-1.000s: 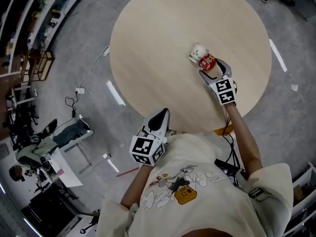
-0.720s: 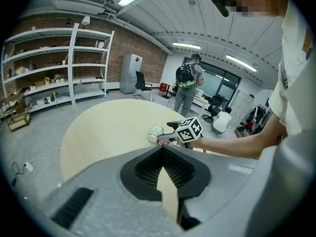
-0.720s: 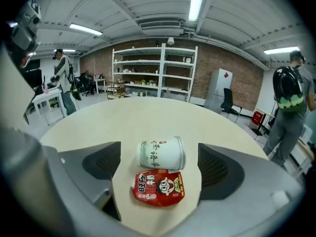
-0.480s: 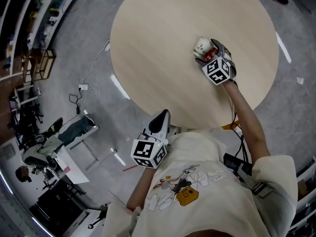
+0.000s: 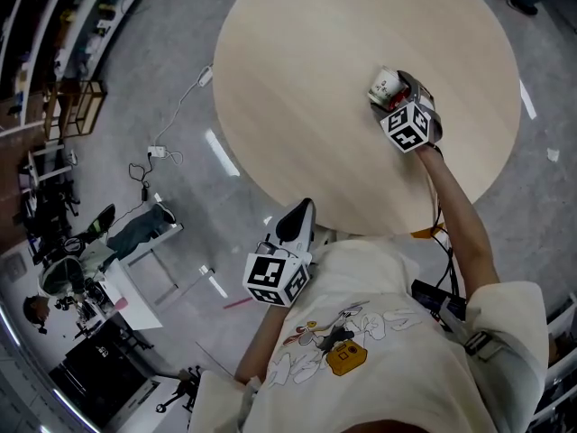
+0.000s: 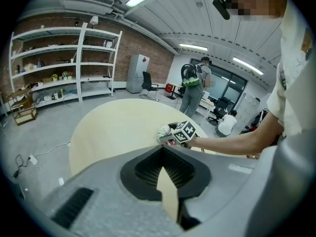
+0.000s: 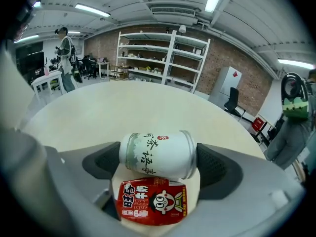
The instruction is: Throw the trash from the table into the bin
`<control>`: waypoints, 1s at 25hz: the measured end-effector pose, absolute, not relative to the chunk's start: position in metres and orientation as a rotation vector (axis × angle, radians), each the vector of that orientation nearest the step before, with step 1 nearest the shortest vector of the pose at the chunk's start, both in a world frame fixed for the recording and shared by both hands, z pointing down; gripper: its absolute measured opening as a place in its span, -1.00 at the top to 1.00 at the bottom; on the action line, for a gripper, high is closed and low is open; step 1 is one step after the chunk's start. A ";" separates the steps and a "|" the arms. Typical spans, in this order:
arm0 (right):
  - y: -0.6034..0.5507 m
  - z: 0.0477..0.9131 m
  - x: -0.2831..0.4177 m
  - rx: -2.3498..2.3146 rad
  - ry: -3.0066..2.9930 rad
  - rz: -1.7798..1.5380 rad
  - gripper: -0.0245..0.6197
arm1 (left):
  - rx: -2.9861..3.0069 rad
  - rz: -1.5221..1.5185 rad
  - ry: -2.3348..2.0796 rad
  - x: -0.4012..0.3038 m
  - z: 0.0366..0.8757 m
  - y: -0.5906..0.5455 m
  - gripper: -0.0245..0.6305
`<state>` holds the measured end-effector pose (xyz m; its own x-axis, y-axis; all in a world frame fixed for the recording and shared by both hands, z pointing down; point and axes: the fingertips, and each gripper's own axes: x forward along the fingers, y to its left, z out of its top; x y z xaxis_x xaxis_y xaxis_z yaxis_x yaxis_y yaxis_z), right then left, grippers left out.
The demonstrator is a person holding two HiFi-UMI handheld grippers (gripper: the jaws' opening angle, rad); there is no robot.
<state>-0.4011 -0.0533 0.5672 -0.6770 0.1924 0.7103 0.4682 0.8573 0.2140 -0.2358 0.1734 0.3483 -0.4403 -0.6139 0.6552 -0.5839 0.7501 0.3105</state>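
On the table (image 5: 315, 79), the right gripper (image 7: 157, 163) has just opened its jaws wide around a white can (image 7: 157, 152) and a red carton (image 7: 152, 202). Closing on them likely comes next. The left gripper (image 6: 162, 149) hangs closed, empty.

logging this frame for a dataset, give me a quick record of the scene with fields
surface: round table, pale top
trash: white can lying on its side; red carton lying flat next to it
right gripper: jaws have just been opening and stand wide, the can between them, not clamped
left gripper: jaws together, nothing between them, held off the table's near edge
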 end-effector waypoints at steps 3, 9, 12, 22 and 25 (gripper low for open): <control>-0.049 0.560 -0.399 -0.466 -2.335 -0.487 -0.60 | 0.910 -0.055 -2.157 -0.234 0.351 0.179 0.92; -0.035 0.527 -0.388 -0.453 -2.402 -0.467 -0.60 | 0.979 -0.065 -2.169 -0.228 0.348 0.183 0.92; -0.018 0.510 -0.384 -0.439 -2.431 -0.472 -0.60 | 1.021 -0.080 -2.178 -0.231 0.350 0.196 0.92; 0.023 0.446 -0.361 -0.357 -2.525 -0.420 -0.60 | 1.267 -0.115 -2.130 -0.242 0.337 0.202 0.92; 0.030 0.423 -0.345 -0.283 -2.561 -0.400 -0.60 | 1.364 -0.133 -2.092 -0.243 0.335 0.201 0.92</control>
<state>-0.3451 0.0298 0.4225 -0.8386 0.1205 0.5313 0.2768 0.9342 0.2250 -0.2429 0.2011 0.3352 -0.2661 -0.8536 0.4478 -0.7901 0.4592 0.4060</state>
